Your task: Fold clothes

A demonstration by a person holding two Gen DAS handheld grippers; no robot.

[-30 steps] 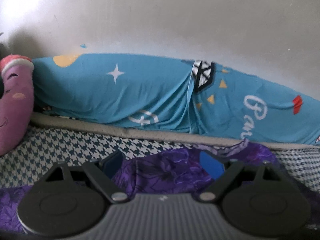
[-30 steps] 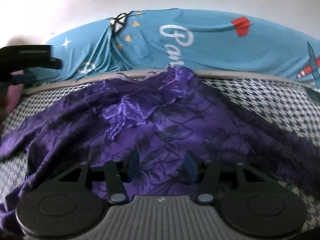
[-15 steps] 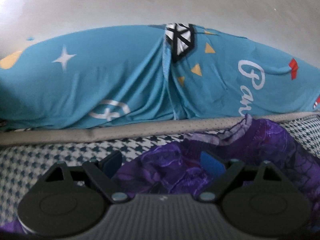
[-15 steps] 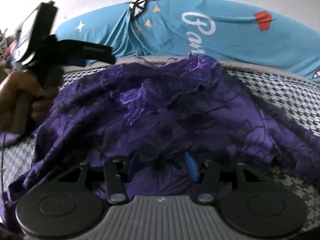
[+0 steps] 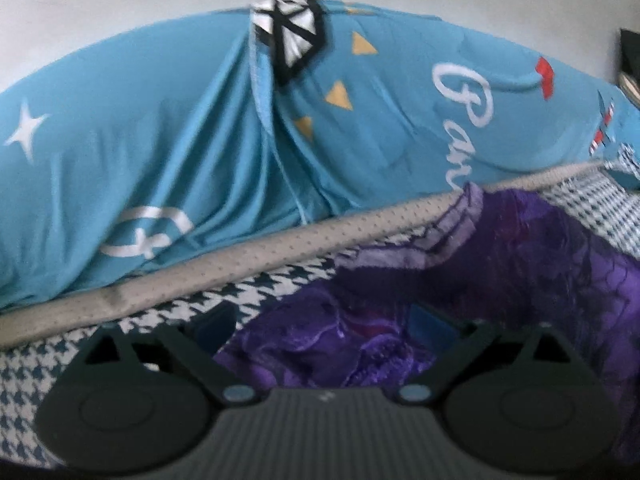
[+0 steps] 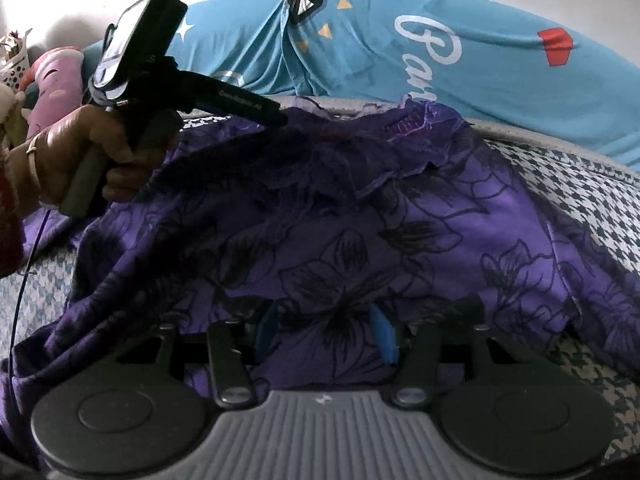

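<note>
Tilting down: left hand-held gripper opening over purple garment | right hand-held gripper half apart, grip unclear

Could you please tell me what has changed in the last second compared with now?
The left gripper came in from the left to the purple garment's far edge, its jaws opening, gripping nothing yet. The right gripper stayed half open over the cloth; the blue bedding is unmoved.
</note>
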